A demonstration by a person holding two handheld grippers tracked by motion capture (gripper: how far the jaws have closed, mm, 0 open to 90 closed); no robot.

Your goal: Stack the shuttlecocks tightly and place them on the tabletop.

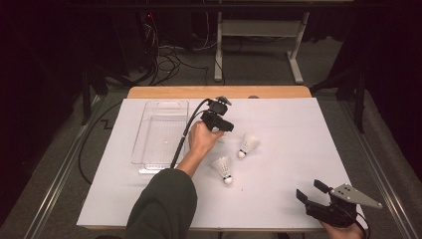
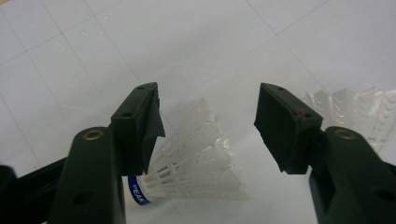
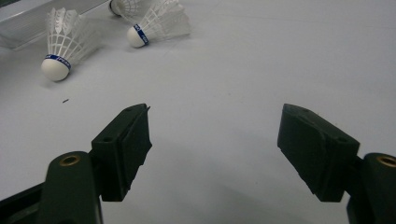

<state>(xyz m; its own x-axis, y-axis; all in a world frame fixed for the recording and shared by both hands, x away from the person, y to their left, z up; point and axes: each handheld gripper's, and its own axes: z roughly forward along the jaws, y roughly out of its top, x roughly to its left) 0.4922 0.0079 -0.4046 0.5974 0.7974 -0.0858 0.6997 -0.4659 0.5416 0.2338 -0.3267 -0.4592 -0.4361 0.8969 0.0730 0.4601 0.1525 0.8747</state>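
Three white shuttlecocks with blue-banded cork tips lie on the white table sheet (image 1: 278,199). One shuttlecock (image 2: 196,163) lies on its side between the jaws of my left gripper (image 2: 208,121), which stand open and clear of its feathers. In the high view that left gripper (image 1: 221,128) points down just right of the clear tray. A second shuttlecock (image 1: 247,145) lies to its right, its feathers (image 2: 359,109) beside the right jaw. The third shuttlecock (image 1: 223,170) lies nearer the person. My right gripper (image 1: 309,190) rests open at the front right corner, nothing between its jaws (image 3: 215,140).
A clear plastic tray (image 1: 166,103) stands on the left part of the sheet, with nothing in it that I can see. The left gripper's cable (image 1: 180,144) runs over the tray's right side. A wooden table edge (image 1: 219,92) borders the far side.
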